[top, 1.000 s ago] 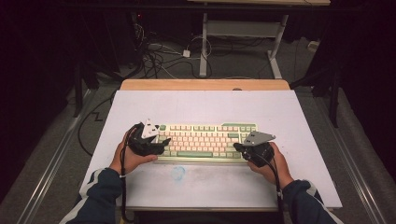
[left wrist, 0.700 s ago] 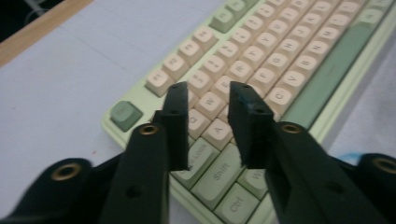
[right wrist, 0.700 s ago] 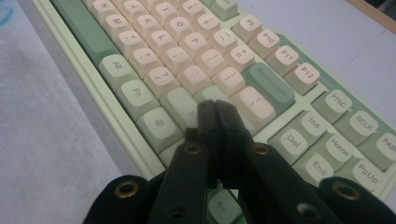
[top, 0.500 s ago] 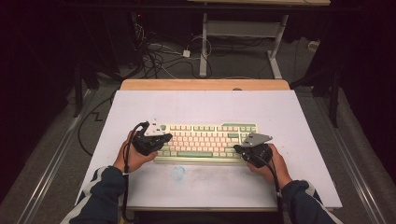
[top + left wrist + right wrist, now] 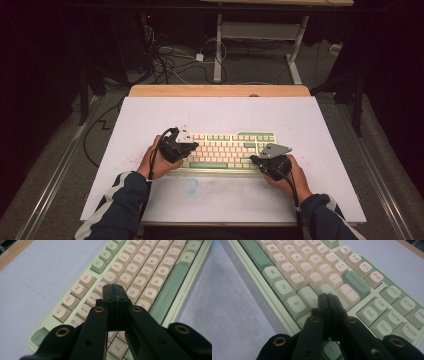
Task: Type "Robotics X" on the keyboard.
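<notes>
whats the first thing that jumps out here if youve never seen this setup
A pastel green and cream keyboard lies on the white table. A person's hands hold the left gripper and the right gripper, both shut with nothing between the jaws, over its two ends.

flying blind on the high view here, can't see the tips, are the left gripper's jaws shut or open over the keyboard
Observer: Shut. In the left gripper view the left gripper has its jaws pressed together with nothing between them.
Operator: which keys is it over
Observer: Its tips sit above the keyboard near the G key.
Operator: and the right one
Observer: The right gripper is shut too, tips near the Shift key.
</notes>
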{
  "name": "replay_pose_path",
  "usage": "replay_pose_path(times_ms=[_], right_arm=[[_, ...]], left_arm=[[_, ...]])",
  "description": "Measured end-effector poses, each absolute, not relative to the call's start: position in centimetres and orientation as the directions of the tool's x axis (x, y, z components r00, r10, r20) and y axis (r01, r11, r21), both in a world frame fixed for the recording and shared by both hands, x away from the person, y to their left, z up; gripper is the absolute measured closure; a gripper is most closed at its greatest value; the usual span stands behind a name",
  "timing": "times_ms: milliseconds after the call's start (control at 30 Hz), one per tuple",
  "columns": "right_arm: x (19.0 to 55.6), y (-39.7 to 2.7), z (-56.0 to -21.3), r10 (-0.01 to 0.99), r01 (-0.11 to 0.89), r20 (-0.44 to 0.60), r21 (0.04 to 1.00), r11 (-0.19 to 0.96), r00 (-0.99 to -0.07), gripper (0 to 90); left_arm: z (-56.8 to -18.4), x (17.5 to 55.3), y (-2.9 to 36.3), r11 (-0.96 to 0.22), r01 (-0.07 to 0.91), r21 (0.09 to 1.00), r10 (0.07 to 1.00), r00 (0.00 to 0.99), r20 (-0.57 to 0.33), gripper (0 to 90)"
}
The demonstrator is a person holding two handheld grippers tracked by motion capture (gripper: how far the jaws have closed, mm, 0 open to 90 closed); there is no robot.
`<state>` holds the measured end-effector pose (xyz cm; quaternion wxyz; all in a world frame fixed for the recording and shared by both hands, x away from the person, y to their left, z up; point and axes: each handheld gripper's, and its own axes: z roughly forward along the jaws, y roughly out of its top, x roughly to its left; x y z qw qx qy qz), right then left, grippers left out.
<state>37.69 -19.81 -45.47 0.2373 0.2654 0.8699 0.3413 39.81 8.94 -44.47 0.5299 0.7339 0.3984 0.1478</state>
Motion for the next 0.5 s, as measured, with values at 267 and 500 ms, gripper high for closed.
replay_pose_path(times_ms=[267,500], right_arm=[[37.7,-19.8,-45.5,0.622,0.297,-0.236,0.718,0.629,-0.746,90.0],[37.7,-19.8,-45.5,0.621,0.296,-0.239,0.717,0.631,-0.746,90.0]], left_arm=[[-45.0,40.4,7.9,-0.145,0.442,0.885,0.737,0.645,-0.201,87.5],[-45.9,40.8,7.2,-0.176,0.449,0.876,0.747,0.640,-0.178,87.5]])
